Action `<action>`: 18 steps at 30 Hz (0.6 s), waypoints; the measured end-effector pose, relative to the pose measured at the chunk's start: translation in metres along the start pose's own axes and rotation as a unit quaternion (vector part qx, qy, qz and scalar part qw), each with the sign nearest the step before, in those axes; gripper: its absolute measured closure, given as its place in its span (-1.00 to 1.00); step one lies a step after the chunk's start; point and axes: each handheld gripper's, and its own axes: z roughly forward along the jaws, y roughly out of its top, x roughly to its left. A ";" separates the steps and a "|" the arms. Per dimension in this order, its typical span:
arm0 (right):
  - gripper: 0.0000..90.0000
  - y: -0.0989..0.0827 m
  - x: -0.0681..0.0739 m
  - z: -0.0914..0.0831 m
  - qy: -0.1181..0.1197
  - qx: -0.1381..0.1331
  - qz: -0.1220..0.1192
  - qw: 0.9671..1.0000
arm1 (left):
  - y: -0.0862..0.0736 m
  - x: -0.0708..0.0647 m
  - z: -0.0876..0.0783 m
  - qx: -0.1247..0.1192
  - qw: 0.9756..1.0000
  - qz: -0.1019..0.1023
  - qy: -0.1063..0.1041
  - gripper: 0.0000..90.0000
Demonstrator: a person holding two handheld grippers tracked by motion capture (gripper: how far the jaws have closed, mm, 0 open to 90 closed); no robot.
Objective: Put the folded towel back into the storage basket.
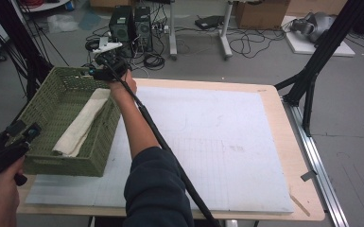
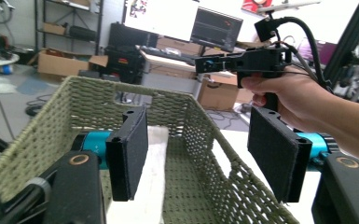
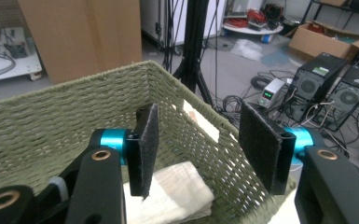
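A green woven basket (image 1: 56, 101) stands at the table's left side, with a folded cream cloth (image 1: 82, 123) lying lengthwise inside it. My left gripper (image 1: 27, 133) hovers at the basket's near left corner. In the left gripper view its jaws (image 2: 200, 154) stand open above the basket (image 2: 121, 95) and the cloth (image 2: 155, 186), pressing on nothing. My right gripper (image 1: 101, 72) is over the basket's far right corner. Its jaws (image 3: 205, 149) are open, with the cloth's end (image 3: 177, 193) below them inside the basket (image 3: 51, 121). The left gripper view also catches the right gripper (image 2: 242, 60) in its hand.
A white sheet (image 1: 208, 142) covers most of the wooden table (image 1: 288, 142). Black stand legs (image 1: 312, 71) rise at the table's right edge. Two computer towers (image 1: 132, 26) and loose cables lie on the floor behind. A black cable (image 1: 165, 142) trails along the right forearm.
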 end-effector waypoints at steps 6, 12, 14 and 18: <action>-0.13 -0.013 -0.007 -0.025 0.020 -0.007 0.009 1.000 | -0.002 -0.007 0.008 0.007 0.999 -0.002 -0.040 -0.33; -0.28 -0.026 -0.010 -0.048 0.046 -0.002 0.014 0.999 | -0.003 -0.015 0.015 0.021 0.999 -0.011 -0.030 -0.62; -0.32 -0.030 -0.010 -0.056 0.050 0.001 0.009 0.999 | -0.003 -0.018 0.017 0.023 0.999 -0.008 -0.035 -0.64; -0.43 -0.036 -0.013 -0.072 0.058 -0.003 0.013 0.998 | -0.004 -0.024 0.022 0.030 0.999 0.003 -0.044 -0.64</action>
